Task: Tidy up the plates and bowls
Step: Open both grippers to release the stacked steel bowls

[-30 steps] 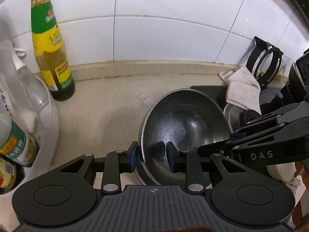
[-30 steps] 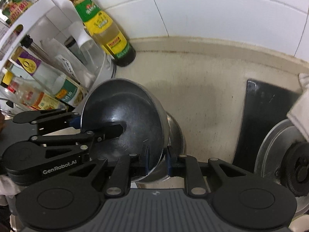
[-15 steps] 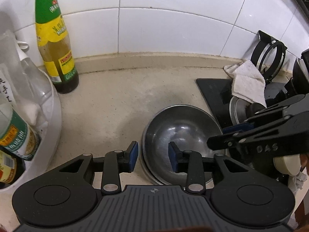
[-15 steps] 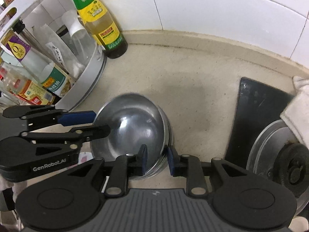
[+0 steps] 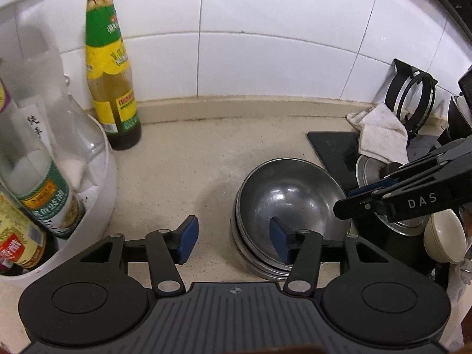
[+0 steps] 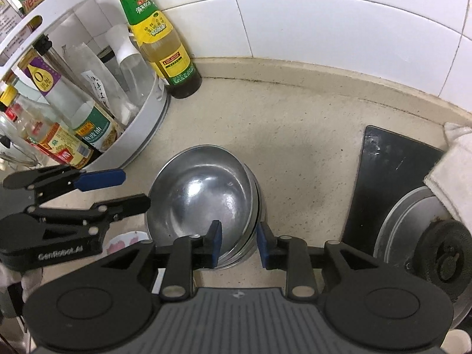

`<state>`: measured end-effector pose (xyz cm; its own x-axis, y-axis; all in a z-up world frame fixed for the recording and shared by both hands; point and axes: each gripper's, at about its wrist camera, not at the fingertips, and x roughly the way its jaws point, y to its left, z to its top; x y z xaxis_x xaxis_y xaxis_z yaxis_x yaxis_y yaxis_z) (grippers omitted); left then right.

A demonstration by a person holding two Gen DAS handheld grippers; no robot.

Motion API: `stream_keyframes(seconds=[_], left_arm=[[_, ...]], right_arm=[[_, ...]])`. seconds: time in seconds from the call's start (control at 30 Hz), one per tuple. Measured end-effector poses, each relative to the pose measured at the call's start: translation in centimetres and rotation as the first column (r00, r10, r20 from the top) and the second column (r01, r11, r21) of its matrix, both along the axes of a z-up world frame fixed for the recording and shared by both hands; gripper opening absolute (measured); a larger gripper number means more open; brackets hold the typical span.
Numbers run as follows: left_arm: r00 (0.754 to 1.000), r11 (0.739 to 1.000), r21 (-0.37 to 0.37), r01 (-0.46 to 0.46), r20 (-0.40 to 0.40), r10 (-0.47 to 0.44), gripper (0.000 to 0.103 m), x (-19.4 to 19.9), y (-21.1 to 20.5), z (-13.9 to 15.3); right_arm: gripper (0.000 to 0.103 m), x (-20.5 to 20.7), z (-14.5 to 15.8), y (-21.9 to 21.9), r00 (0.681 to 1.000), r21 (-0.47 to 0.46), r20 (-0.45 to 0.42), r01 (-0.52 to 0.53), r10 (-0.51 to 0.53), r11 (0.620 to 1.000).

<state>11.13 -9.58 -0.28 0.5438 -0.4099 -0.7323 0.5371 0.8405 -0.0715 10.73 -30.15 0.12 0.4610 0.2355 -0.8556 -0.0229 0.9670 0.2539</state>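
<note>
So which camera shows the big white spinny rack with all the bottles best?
The right wrist view: the white bottle rack shows both tiers and many bottles inside. The left wrist view catches only part of its lower tray at the frame's edge, with a few bottles cut off.

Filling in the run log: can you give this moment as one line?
stage: stacking | round steel bowls: nested on beige counter | left hand-held gripper: opening, empty | right hand-held gripper: opening, straddles rim

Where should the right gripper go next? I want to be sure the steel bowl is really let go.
Probably draw the right gripper back off the rim. The top bowl sits nested in the stack on the counter; the jaws are opening and straddle its near edge. The left gripper is opening too, one finger over the bowl.
</note>
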Motion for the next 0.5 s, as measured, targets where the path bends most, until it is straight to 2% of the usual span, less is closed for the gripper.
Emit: stream_keyframes(seconds=[0.2, 0.4, 0.5], left_arm=[[0.999, 1.0, -0.002, -0.023, 0.023, 0.023, 0.071, -0.9, 0.0, -0.3], [0.998, 0.999, 0.018, -0.05, 0.042, 0.05, 0.076, -1.2, 0.2, -1.0], [0.997, 0.998, 0.038, -0.045, 0.061, 0.043, 0.078, -1.4, 0.2, -1.3]], right_arm=[[0.03, -0.5, -0.1, 0.5, 0.999, -0.007, 0.017, -0.029, 0.029, 1.0], [0.033, -0.8, -0.3, 0.0, 0.999, 0.005, 0.025, -0.023, 0.023, 1.0], [0.038, -0.8, -0.5, -0.6, 1.0, 0.026, 0.026, -0.007, 0.006, 1.0]])
